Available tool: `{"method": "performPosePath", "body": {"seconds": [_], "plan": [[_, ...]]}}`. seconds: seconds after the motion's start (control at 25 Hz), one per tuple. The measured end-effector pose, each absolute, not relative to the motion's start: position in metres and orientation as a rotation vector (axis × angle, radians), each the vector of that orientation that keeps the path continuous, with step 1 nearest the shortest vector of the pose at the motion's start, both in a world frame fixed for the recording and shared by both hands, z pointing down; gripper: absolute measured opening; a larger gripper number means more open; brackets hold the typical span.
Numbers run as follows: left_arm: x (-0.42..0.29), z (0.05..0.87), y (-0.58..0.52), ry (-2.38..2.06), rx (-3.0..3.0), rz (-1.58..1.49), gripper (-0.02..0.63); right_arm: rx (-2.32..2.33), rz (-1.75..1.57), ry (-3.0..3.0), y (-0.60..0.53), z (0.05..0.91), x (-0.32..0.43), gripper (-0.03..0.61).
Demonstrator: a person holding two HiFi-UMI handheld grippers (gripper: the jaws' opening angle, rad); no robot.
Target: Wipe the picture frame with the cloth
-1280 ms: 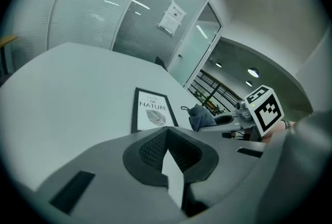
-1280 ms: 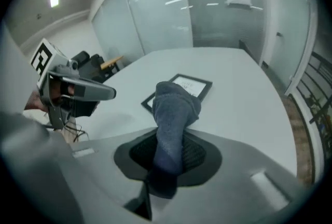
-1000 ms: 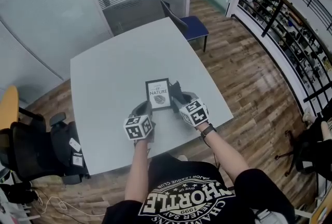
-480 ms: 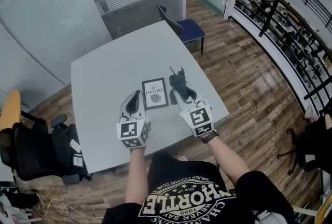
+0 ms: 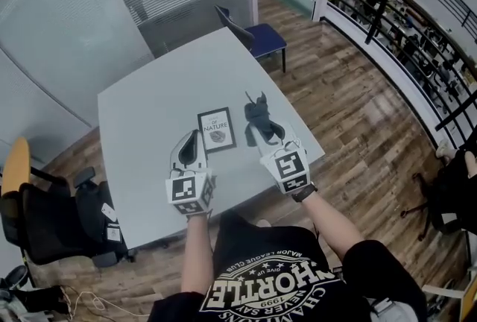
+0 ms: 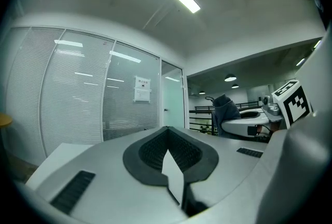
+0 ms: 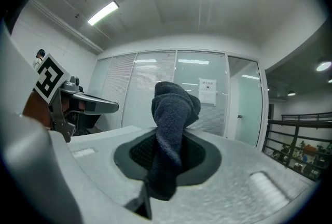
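frame: the black-edged picture frame with a white printed sheet (image 5: 217, 129) lies flat on the pale grey square table (image 5: 141, 108), just ahead of the gap between your two grippers; neither one touches it.
cloth: the dark grey fleecy cloth (image 5: 258, 113) is bunched and sticks out past the tips of your right gripper, just right of the frame and apart from it.
right gripper: your right gripper (image 5: 258, 131) has its jaws clamped on the cloth (image 7: 171, 129), which runs up between the black pads in the right gripper view.
left gripper: your left gripper (image 5: 194, 137) has its jaws pressed together with nothing between them; its tip sits near the frame's lower left corner.
surroundings: a blue chair (image 5: 261, 36) stands at the table's far edge, and a black office chair (image 5: 45, 223) is off to your left.
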State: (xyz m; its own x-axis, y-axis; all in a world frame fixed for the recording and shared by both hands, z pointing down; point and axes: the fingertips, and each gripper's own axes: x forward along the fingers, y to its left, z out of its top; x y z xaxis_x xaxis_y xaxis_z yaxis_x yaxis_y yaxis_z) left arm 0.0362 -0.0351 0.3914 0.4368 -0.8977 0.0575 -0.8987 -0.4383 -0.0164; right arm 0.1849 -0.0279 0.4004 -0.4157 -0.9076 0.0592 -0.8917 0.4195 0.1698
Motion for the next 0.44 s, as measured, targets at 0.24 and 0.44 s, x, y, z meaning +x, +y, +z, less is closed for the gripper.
{"method": "performPosePath", "body": {"seconds": [0.24,0.44], "plan": [[0.049,0.394,-0.027,-1.629,2.664,0.106,0.005,1.630,-0.162,-2.511,-0.021,0.403,0.199,0.078],[0.058,0.398,-0.026,-1.591,2.683,0.124,0.005,1.634,-0.151,-2.499,-0.021,0.405,0.205,0.078]]}}
